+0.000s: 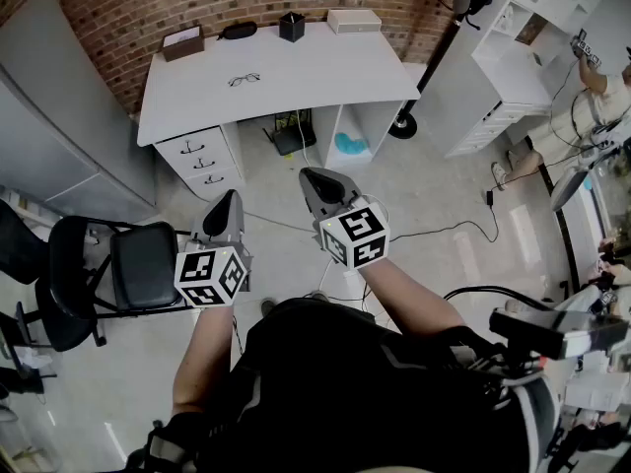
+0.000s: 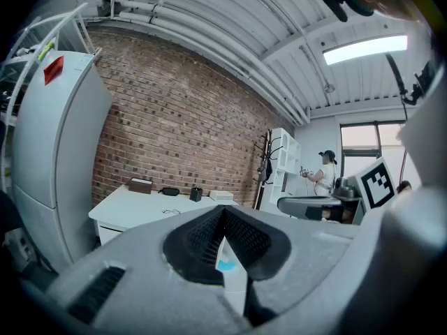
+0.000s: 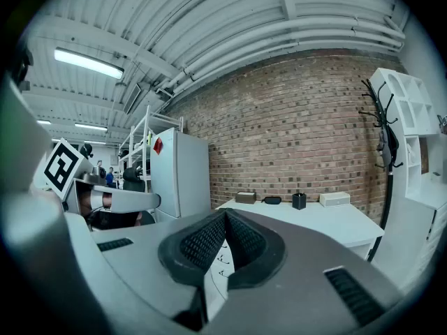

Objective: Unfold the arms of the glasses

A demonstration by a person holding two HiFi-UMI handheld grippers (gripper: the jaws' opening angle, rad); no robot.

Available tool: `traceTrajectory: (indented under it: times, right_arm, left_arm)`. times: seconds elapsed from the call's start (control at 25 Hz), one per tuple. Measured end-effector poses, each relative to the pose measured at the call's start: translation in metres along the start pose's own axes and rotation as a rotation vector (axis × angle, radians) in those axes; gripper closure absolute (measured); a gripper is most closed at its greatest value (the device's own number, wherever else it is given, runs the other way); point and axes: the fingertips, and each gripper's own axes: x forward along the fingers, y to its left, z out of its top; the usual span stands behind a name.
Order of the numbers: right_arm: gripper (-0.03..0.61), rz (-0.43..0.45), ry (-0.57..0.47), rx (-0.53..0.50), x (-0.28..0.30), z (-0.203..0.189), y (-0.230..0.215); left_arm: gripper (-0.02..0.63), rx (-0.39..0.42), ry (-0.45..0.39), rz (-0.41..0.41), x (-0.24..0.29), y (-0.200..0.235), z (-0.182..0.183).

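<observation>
A pair of thin dark-framed glasses [image 1: 244, 80] lies on the white desk [image 1: 296, 72], left of its middle; in the left gripper view the glasses [image 2: 170, 211] are a tiny dark shape on the desk top. Both grippers hang in the air well short of the desk, over the floor. My left gripper [image 1: 229, 201] is shut with nothing in it, its jaws meeting at the tips [image 2: 223, 209]. My right gripper [image 1: 314, 177] is also shut and empty, jaws touching [image 3: 225, 213]. The glasses do not show in the right gripper view.
Along the desk's back edge by the brick wall stand a brown box [image 1: 183, 41], a black case [image 1: 238, 30], a black cup [image 1: 291, 27] and a white box [image 1: 354, 20]. A black chair [image 1: 118, 269] stands left; white shelving [image 1: 513, 47] and cables [image 1: 434, 233] lie right. A person [image 2: 325, 175] stands far right.
</observation>
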Motion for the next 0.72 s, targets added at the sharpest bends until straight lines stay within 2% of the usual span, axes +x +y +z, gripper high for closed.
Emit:
traceTrajectory:
  times: [0.52,0.72]
  right_arm:
    - [0.571,-0.009,-0.001,0.008,0.017,-0.003,0.011]
    - [0.571,-0.01,0.004,0.028,0.035,-0.003,0.025]
  left_arm:
    - [0.604,-0.007,0.011,0.026,-0.01,0.027,-0.003]
    - [0.604,-0.043,0.007,0.007,-0.015,0.044,0.001]
